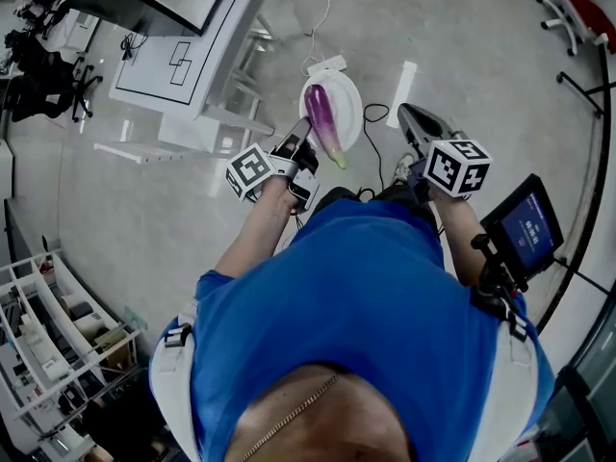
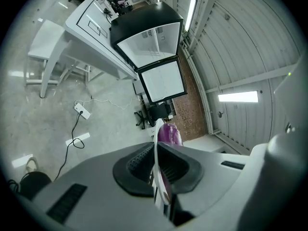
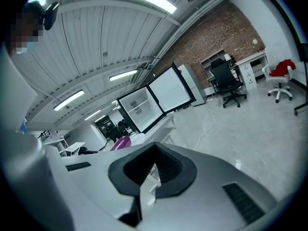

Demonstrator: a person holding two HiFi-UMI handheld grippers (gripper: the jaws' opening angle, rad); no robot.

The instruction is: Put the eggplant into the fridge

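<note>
A purple eggplant lies on a white plate held out over the floor in front of me. My left gripper is shut on the plate's near rim. In the left gripper view the thin plate edge runs between the pads, with the eggplant just beyond. The black fridge stands ahead on a white table, its doors swung open. My right gripper is beside the plate, shut and empty. In the right gripper view the fridge and the eggplant also show.
A white table with metal legs stands ahead on the left. A power strip with cables and a white strip lie on the floor. A screen on a stand is at my right, shelving at my lower left, office chairs farther off.
</note>
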